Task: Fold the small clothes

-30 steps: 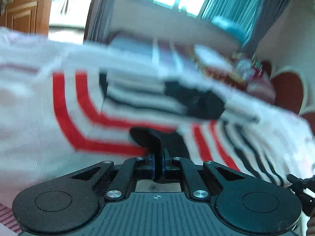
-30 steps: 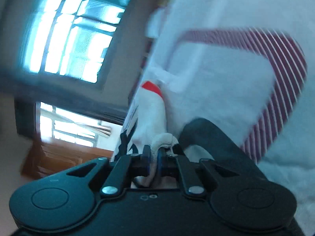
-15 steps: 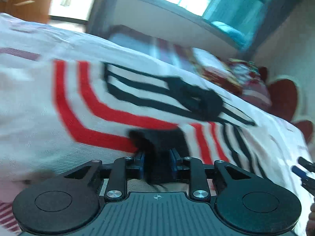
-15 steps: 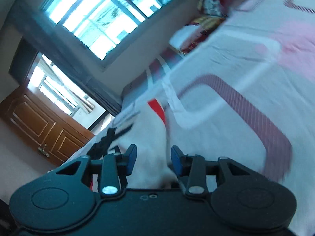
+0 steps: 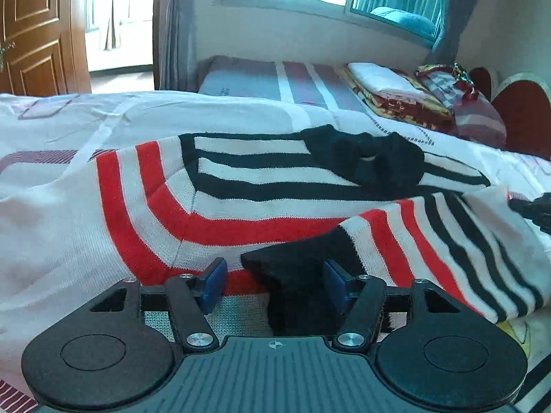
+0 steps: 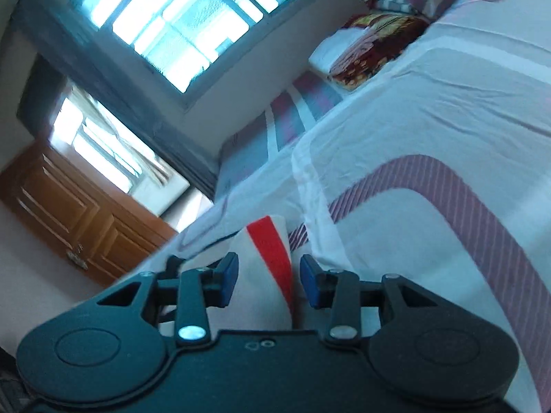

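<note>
Lying across the bed (image 5: 241, 110), the striped knit sweater (image 5: 261, 186) spreads flat, a sleeve folded over its front. The left gripper (image 5: 272, 280) has just been opening; its jaws stand apart around the black cuff (image 5: 296, 275), unpinched. The right gripper (image 6: 265, 278) gapes, jaws lately narrowing, loosely flanking the sweater's white-and-red edge.

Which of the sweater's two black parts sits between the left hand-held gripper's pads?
The black cuff nearest the camera, lying loose between the open left hand-held gripper; the black collar lies farther up the sweater.
</note>
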